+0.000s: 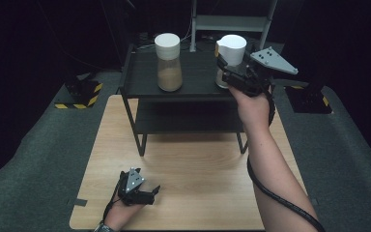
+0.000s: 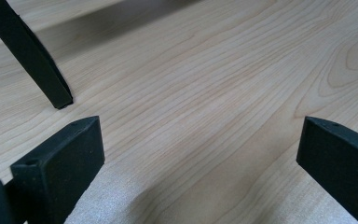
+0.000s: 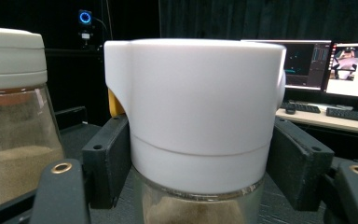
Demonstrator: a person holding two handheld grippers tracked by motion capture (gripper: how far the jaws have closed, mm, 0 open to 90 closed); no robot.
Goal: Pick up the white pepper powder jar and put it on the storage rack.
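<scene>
High view: left gripper [image 1: 147, 192] rests on the wooden table [image 1: 207, 193], jaws wide, empty. Right gripper [image 1: 227, 72] grips the white-lidded jar [image 1: 232, 50] on the black shelf [image 1: 198, 82]. Right gripper view: jaws flank the jar's lid [image 3: 200, 116].

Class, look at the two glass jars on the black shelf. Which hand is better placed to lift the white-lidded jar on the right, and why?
The right. The right gripper already has its jaws around the jar's white lid, while the left gripper rests open on the wooden table, far from the shelf.
</scene>
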